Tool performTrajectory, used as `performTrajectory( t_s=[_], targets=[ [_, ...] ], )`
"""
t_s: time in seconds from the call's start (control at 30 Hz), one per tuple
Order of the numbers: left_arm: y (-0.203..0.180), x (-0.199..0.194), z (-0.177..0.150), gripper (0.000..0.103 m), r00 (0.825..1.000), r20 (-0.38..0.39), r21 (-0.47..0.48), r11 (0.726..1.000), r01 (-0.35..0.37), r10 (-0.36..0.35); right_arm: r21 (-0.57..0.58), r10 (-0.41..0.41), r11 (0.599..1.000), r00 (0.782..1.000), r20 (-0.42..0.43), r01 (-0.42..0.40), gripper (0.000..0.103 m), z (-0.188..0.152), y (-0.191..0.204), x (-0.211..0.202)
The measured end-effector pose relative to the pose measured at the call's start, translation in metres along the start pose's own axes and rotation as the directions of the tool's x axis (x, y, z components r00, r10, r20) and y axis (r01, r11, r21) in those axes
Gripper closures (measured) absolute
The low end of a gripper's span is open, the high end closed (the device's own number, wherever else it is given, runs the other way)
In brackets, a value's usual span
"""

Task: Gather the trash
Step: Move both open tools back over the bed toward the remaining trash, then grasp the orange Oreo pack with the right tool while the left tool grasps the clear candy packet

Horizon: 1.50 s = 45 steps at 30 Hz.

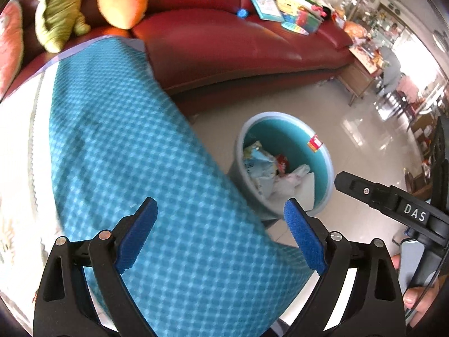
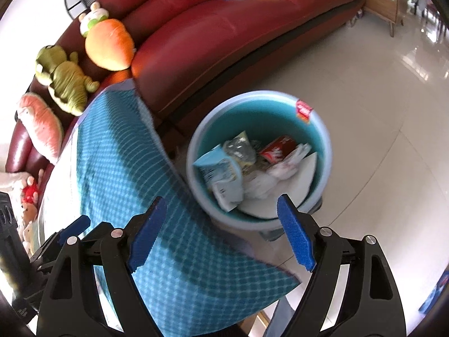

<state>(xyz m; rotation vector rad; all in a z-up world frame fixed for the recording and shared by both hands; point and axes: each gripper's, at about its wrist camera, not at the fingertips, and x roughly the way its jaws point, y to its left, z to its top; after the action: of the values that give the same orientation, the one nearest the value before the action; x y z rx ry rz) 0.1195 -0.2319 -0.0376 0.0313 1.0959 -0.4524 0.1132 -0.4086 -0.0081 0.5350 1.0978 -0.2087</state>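
Both grippers are spread wide and hold nothing: the left gripper hangs over the blue cloth on the table, the right gripper nearer the cloth's corner, looking down into the bin. The bin stands on the floor just off the table's corner, in front of the sofa. The trash already lies inside: soft packets, a crumpled white bag, a red wrapper. All of it looks light, crinkly and slippery; a pinch on a bunched fold or packet edge should hold best.
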Motion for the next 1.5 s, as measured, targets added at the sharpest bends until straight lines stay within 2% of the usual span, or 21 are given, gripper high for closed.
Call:
performTrajectory(
  t_s=[0.4, 0.83, 1.1, 1.27, 1.4, 1.5],
  targets=[
    [0.072, -0.052, -0.034, 0.011, 0.997, 0.058, -0.105, 0.994, -0.035, 0.041, -0.14, 0.032, 0.989, 0.999, -0.038, -0.037, 0.026, -0.038, 0.083, -0.003],
    [0.167, -0.103, -0.078, 0.009, 0.99, 0.09, -0.231, 0.969, -0.088, 0.112, -0.273, 0.075, 0.956, 0.99, -0.121, -0.106, 0.026, -0.08, 0.172, 0.008],
    [0.228, -0.132, -0.116, 0.009, 0.977, 0.102, -0.318, 0.937, -0.144, 0.185, -0.377, 0.093, 0.907, 0.962, -0.258, -0.189, 0.026, -0.121, 0.234, 0.037],
    [0.26, -0.145, -0.136, 0.009, 0.972, 0.097, -0.383, 0.909, -0.163, 0.215, -0.439, 0.084, 0.863, 0.928, -0.363, -0.249, 0.026, -0.15, 0.27, 0.059],
    [0.282, -0.15, -0.145, 0.008, 0.97, 0.094, -0.437, 0.884, -0.163, 0.226, -0.475, 0.059, 0.839, 0.912, -0.406, -0.265, 0.026, -0.166, 0.285, 0.074],
    [0.295, -0.147, -0.15, 0.008, 0.969, 0.085, -0.462, 0.87, -0.17, 0.234, -0.476, 0.043, 0.836, 0.897, -0.439, -0.273, 0.026, -0.173, 0.291, 0.086]
  ],
)
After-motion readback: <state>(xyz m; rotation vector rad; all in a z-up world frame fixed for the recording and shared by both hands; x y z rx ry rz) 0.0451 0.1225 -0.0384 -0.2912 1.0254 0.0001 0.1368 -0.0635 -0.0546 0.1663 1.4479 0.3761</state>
